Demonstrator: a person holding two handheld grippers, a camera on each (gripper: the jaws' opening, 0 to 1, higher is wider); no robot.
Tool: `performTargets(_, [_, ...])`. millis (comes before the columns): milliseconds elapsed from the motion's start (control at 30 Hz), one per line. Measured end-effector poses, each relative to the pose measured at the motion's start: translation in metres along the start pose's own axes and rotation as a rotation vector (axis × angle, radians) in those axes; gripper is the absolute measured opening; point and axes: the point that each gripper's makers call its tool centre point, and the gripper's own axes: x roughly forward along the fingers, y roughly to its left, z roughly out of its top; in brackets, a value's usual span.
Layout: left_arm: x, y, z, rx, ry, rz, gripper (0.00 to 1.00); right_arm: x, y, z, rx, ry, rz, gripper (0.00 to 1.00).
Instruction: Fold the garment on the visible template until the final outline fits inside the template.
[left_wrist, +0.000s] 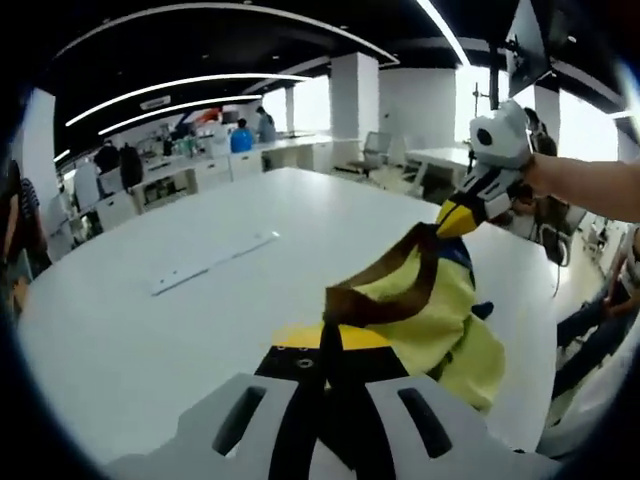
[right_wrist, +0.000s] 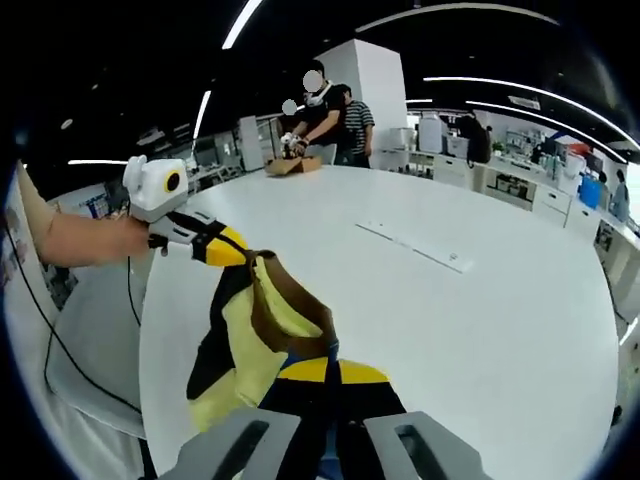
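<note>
My left claw (left_wrist: 330, 375) is clamped on the garment (left_wrist: 440, 310), and my right claw (right_wrist: 325, 385) grips it too. The yellow cloth with brown trim hangs stretched between them, lifted above the white tabletop (left_wrist: 150, 330). From the left gripper view, the right claw sits at two o'clock; a flat white strip (left_wrist: 212, 262) lies at ten o'clock.

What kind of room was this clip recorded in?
Most likely an open-plan office or lab: a big white table, cabinets and counters along the far wall, long ceiling light strips, and other people working around a cardboard box in the background.
</note>
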Motion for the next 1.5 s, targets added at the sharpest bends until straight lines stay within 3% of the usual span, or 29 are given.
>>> performTargets(267, [-0.004,0.008,0.020,0.025,-0.039,0.030,0.00,-0.009,-0.014,0.023,0.028,-0.089,-0.056,0.00])
performTargets(833, [0.006,0.033,0.060,0.117,-0.091,0.116,0.00,-0.008,-0.039,0.066,-0.068,-0.165,-0.194,0.00])
performTargets(1500, [0.042,0.064,0.071,0.188,-0.061,0.168,0.00,0.016,-0.079,0.077,-0.096,-0.149,-0.284,0.00])
